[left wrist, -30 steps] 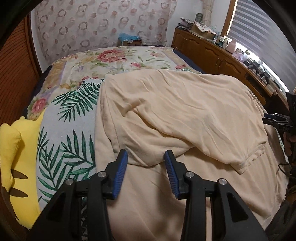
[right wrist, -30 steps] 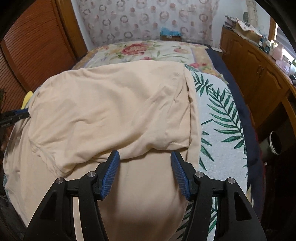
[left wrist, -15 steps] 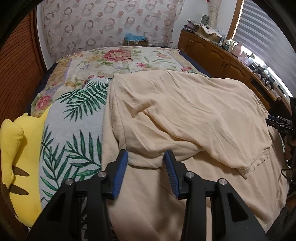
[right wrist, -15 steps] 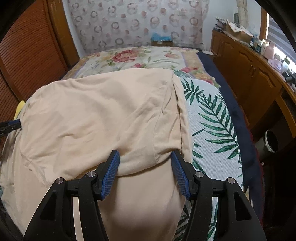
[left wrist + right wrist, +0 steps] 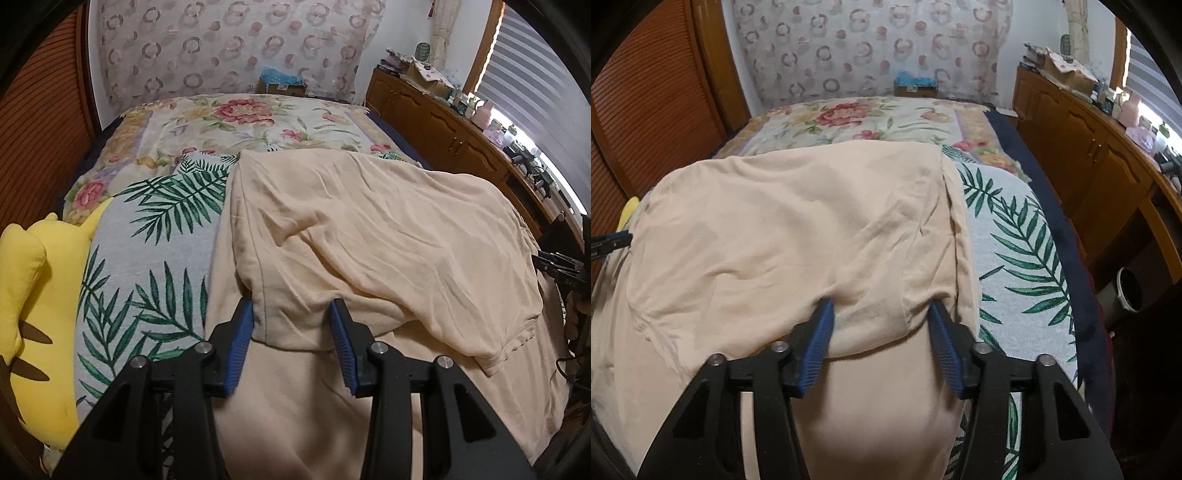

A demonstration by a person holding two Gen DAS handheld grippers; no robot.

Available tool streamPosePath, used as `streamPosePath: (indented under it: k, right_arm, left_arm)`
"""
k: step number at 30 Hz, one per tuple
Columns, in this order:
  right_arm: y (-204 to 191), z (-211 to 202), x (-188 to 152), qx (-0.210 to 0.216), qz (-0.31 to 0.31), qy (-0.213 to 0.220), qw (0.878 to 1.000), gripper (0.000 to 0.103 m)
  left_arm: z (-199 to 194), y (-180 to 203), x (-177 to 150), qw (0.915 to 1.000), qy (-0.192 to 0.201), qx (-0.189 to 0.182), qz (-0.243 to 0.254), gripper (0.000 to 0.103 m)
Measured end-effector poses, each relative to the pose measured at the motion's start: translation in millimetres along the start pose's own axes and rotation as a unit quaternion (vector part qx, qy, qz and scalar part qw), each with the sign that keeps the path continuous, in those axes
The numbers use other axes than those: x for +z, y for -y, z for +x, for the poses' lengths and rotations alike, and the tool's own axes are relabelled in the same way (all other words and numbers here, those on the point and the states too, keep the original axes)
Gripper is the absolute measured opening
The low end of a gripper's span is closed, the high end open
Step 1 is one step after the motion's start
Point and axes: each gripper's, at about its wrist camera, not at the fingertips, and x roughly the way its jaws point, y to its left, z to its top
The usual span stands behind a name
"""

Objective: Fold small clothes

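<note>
I am counting one cream garment [image 5: 369,236] lying across the bed, and I am seeing two layers of it where it is doubled over. I am working two grippers, the left gripper [image 5: 293,314] and the right gripper [image 5: 881,308], each showing two blue-padded fingers. I am also counting one yellow plush toy [image 5: 40,295], one palm-leaf blanket [image 5: 1015,258], one floral bedspread [image 5: 240,125] and one dark bin [image 5: 1132,288].

Both grippers are showing black, angular plastic bodies. The left gripper [image 5: 291,321] and right gripper [image 5: 881,315] are each wearing two ribbed blue finger pads [image 5: 242,345] and round silver screw heads [image 5: 780,346] at the linkage joints.
</note>
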Motion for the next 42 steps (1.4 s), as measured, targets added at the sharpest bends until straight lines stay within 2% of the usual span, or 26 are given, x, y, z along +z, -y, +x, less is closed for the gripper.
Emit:
streamPosePath:
  k: [2,4,8,9,12,16,20,30,42]
  right_arm:
    - [-0.6,0.6,0.7,0.000,-0.003,0.000,1.000,0.043]
    - [-0.3,1.4,1.8,-0.002,-0.006,0.002,1.000,0.033]
    - [-3.7,3.5,4.7,-0.008,-0.012,0.004,1.000,0.017]
    - [-4.1,3.8,5.2,-0.006,-0.013,0.004,1.000,0.011]
    - [-6.9,2.4,4.8,0.002,-0.022,0.006,1.000,0.005]
    - [-9.5,-7.4,6.4,0.012,-0.025,0.026,0.999,0.004]
    - [-7.1,-24.0,12.5,0.023,-0.017,0.054,0.998,0.003]
    - [-0.2,-67.0,12.3,0.038,-0.010,0.096,0.995,0.003]
    - [-14.8,-134.5,5.7,0.044,-0.036,0.155,0.986,0.003]
  left_arm:
    - [0.5,1.1,1.0,1.0000,0.001,-0.001,0.004,0.039]
    - [0.7,3.8,1.5,0.9999,0.004,-0.005,0.009,0.032]
    - [-0.5,12.0,1.2,0.9994,0.011,-0.006,0.033,0.007]
    - [-2.5,13.4,1.6,0.9992,0.015,-0.006,0.037,0.005]
    - [-12.7,13.8,3.3,0.9986,0.036,-0.011,0.037,0.004]
    - [-31.7,7.1,8.1,0.9972,0.070,-0.013,0.020,0.004]
    - [-47.2,0.5,7.5,0.9961,0.088,-0.005,0.010,0.003]
    - [-82.9,6.3,-10.5,0.9926,0.121,-0.006,0.008,0.003]
    - [-141.1,16.3,-41.8,0.9845,0.175,-0.002,0.014,0.003]
